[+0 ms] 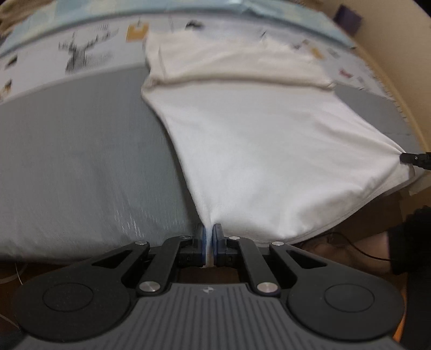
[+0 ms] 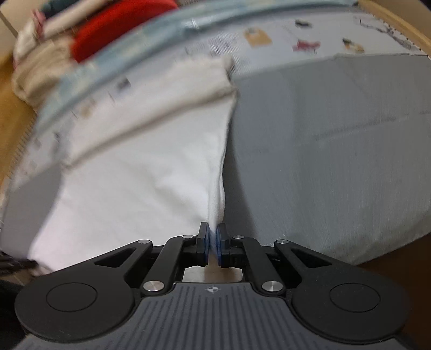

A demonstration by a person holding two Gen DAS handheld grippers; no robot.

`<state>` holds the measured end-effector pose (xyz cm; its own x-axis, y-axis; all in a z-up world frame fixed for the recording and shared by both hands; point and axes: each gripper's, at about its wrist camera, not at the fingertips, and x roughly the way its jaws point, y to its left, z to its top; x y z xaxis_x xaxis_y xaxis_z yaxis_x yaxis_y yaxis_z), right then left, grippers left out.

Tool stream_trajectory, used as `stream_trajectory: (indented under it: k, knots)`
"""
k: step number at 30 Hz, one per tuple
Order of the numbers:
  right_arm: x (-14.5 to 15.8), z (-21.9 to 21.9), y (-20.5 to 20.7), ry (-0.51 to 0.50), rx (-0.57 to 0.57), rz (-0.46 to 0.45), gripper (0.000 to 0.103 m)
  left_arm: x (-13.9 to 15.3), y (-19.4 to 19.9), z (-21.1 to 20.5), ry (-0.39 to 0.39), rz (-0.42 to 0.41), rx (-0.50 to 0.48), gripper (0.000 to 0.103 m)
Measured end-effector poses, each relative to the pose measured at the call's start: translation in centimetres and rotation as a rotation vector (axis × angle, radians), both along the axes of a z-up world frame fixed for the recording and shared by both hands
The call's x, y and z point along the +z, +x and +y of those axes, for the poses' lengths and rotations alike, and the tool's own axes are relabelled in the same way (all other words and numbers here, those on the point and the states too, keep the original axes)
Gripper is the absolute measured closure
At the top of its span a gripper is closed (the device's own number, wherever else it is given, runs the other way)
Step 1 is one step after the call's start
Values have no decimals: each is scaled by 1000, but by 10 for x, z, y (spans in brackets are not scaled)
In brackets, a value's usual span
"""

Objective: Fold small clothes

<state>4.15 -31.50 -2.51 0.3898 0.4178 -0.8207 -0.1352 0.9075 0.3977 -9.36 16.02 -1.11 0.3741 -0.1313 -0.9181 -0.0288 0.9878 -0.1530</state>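
A white garment lies spread on a grey mat, with a cross fold at its far part. My left gripper is shut on the garment's near left corner. My right gripper is shut on the near right corner of the same white garment. The right gripper's tip also shows at the right edge of the left wrist view, pinching the cloth. The near edge of the garment is stretched between both grippers, slightly lifted over the mat's front edge.
The grey mat lies over a printed sheet. A pile of clothes with a red item sits at the far left in the right wrist view. A wooden rim borders the far right. A cable runs below the mat's edge.
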Motion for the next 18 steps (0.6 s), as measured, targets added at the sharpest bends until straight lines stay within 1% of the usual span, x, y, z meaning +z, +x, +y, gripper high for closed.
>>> stream_trajectory:
  k: [2, 6, 8, 11, 13, 15, 16, 18]
  knots:
    - [19, -7, -6, 30, 6, -27, 98, 19, -8, 5, -4, -36, -20, 99]
    - [52, -29, -25, 83, 11, -60, 99, 60, -39, 15, -39, -101, -70, 99]
    - [64, -41, -38, 108, 22, -67, 99, 77, -57, 24, -57, -120, -95, 99]
    - [81, -60, -62, 149, 41, -69, 99, 95, -80, 34, -77, -132, -123, 99]
    - [86, -73, -70, 213, 35, -53, 99, 101, -82, 37, -88, -137, -121, 99]
    - [85, -79, -68, 259, 18, -39, 99, 98, -71, 40, -89, -149, -113, 99]
    - [83, -78, -63, 268, 12, -36, 99, 95, -63, 44, -88, -149, -105, 99]
    - [75, -72, -46, 247, 6, -30, 99, 83, -34, 49, -87, -144, -82, 99]
